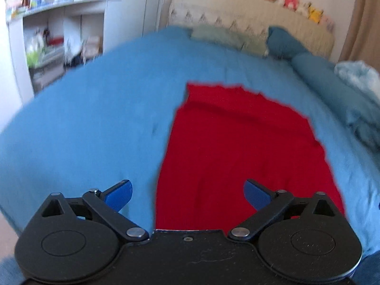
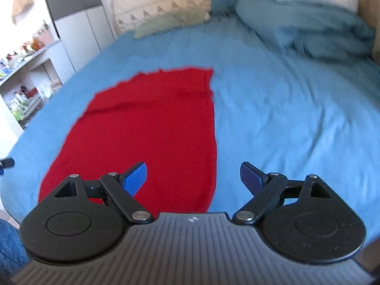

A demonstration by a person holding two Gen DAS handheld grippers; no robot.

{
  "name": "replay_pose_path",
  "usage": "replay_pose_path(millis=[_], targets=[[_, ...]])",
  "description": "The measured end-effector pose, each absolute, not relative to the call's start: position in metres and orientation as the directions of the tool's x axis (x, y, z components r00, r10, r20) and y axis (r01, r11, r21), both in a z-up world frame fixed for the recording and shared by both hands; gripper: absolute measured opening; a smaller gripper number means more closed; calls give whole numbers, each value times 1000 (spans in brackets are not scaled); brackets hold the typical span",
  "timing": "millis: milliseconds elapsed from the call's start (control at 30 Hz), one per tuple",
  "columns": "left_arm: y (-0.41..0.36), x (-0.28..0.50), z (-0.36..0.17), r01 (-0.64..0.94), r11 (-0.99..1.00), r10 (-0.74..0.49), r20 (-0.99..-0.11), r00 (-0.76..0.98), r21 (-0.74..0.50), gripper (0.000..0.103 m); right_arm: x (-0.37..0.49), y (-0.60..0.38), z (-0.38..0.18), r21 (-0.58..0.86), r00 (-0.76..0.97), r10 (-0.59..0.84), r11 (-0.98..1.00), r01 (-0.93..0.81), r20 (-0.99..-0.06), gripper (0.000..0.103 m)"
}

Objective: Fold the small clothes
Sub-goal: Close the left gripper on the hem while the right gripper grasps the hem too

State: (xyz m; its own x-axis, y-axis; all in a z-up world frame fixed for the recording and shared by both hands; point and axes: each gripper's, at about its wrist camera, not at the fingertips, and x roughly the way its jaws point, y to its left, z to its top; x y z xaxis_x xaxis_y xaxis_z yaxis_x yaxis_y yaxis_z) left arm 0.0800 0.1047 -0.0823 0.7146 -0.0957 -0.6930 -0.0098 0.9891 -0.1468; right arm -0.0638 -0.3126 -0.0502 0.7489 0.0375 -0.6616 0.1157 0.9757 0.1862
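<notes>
A red knitted garment [image 1: 239,152] lies flat on the blue bedspread [image 1: 95,118], folded into a long strip that runs away from me. It also shows in the right wrist view [image 2: 147,130]. My left gripper [image 1: 187,193] is open and empty above the garment's near left edge. My right gripper [image 2: 193,178] is open and empty above the garment's near right edge, with its left fingertip [image 2: 135,180] over the red cloth and its right one over the bedspread [image 2: 285,118].
Pillows [image 1: 228,36] and a beige headboard [image 1: 261,11] stand at the far end of the bed. A bunched blue duvet [image 2: 308,28] lies at the far right. White shelves [image 1: 47,45] with clutter stand left of the bed.
</notes>
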Motion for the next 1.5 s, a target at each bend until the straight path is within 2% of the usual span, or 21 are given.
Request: replay_pose_path(millis=[33,167,300,467,700,867,933,1000,1067,1267,1500], targets=[[105,82,-96,-14,990,-90,-712,697,-139,91,-65,-310,-59,188,742,32,974,128,-670,99],[112,88,-135,-43,990,-76,-750,657,-137,80,-66,-298,-95,202,712,5,961,192,-702,98],[120,89,-160,-47,989,-80,-765,639,-143,59,-65,-290,-123,172,692,-26,961,215,-722,92],[117,88,-166,-37,990,-79,-761,644,-134,56,-59,-288,-139,144,664,-37,966,217,-746,86],[112,86,-172,-16,994,-75,-759,647,-112,46,-53,-293,-149,148,644,-43,960,240,-764,74],[108,86,-172,2,993,-89,-758,646,-115,32,-54,-284,-148,131,652,-23,973,188,-758,54],[107,86,-173,9,994,-90,-762,641,-110,25,-54,-281,-148,121,653,-22,977,174,-757,53],[106,86,-173,17,994,-96,-766,636,-111,18,-54,-278,-148,114,655,-21,980,163,-755,43],[105,85,-172,21,994,-96,-767,634,-107,11,-53,-276,-148,122,657,-8,981,152,-754,27],[103,85,-153,30,994,-99,-771,629,-103,6,-57,-283,-136,194,689,33,968,157,-724,23],[107,97,-77,46,989,-128,-661,740,-141,5,-48,-307,-84,347,769,105,924,158,-630,23]])
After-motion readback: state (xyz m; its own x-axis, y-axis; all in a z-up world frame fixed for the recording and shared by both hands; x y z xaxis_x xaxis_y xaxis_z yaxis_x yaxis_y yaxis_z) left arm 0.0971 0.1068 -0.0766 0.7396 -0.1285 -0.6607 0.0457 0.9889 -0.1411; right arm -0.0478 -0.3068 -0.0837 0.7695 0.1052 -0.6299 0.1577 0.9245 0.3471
